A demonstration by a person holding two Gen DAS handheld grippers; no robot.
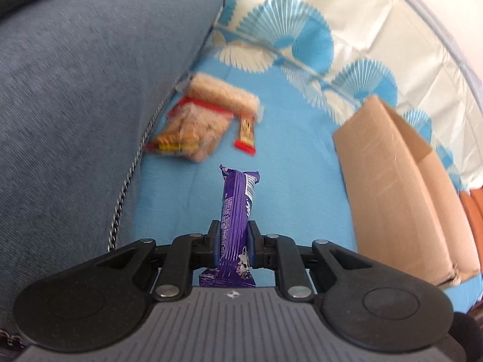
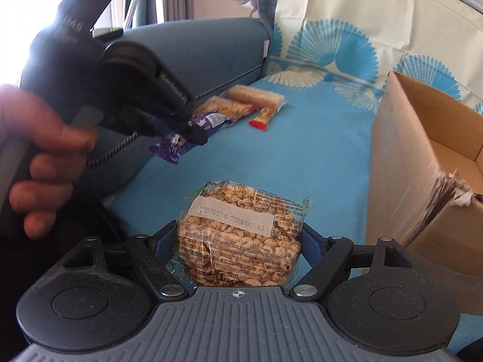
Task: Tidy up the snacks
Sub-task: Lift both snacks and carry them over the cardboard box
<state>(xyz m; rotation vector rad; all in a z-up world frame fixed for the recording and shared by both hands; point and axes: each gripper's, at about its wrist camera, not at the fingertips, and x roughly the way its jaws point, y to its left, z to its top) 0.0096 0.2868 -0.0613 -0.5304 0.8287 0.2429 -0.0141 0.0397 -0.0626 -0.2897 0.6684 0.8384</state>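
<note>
Holding two snacks at once here, so we want to drop them off one at a time. Nearest to us, the right gripper (image 2: 238, 241) has its jaws set wide and pressed on both sides of a clear-wrapped puffed rice cake (image 2: 238, 235), lifted over the blue sheet (image 2: 302, 157). The cardboard box (image 2: 422, 157) sits just to its right with the top open, so we'd swing that way, clear the taped near corner, and only let go once the cake is over the opening.

Our left gripper (image 1: 234, 242) is clamped narrow on a purple bar (image 1: 237, 208), upright in the jaws, and should probably wait its turn so the two tools don't bump.

Further back, three more snacks (image 1: 205, 120) lie against the grey cushion (image 1: 90, 105). Those look like later trips.
</note>
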